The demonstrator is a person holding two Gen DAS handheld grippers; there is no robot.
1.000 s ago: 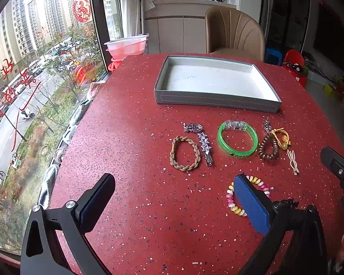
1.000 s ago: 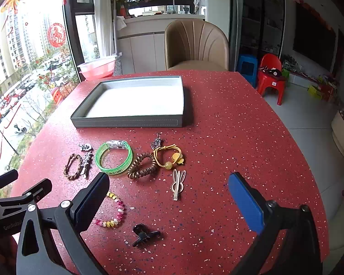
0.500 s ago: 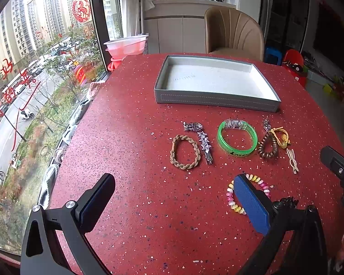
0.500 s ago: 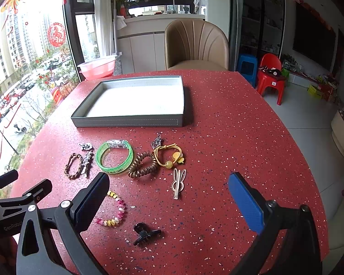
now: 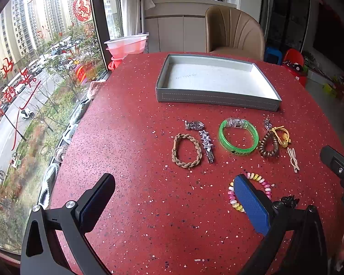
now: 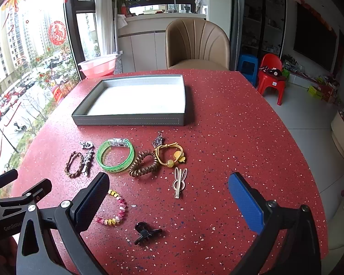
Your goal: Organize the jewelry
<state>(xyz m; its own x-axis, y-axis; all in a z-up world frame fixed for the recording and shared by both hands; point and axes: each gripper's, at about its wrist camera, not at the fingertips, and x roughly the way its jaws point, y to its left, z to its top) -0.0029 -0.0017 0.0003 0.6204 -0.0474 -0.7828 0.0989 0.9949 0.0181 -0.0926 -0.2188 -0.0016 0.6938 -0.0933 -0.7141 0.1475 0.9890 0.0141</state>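
Observation:
An empty grey tray (image 5: 217,97) (image 6: 130,121) stands on the red table. In front of it lie a braided brown bracelet (image 5: 187,151) (image 6: 74,164), a silver star clip (image 5: 206,142), a green bangle (image 5: 238,139) (image 6: 115,155), a brown coil tie (image 6: 144,163), a yellow hair tie (image 6: 169,155), a bunny clip (image 6: 180,182), a pink-yellow bead bracelet (image 6: 114,208) and a black claw clip (image 6: 146,232). My left gripper (image 5: 172,199) is open and empty, low over the table before the brown bracelet. My right gripper (image 6: 169,197) is open and empty, above the bunny clip and claw clip.
A tan chair (image 6: 197,43) stands behind the table. A pink basin (image 5: 126,45) sits by the window at the left. A red child chair (image 6: 270,73) and blue stool (image 6: 247,67) stand on the floor at the right. The table edge curves close on the right.

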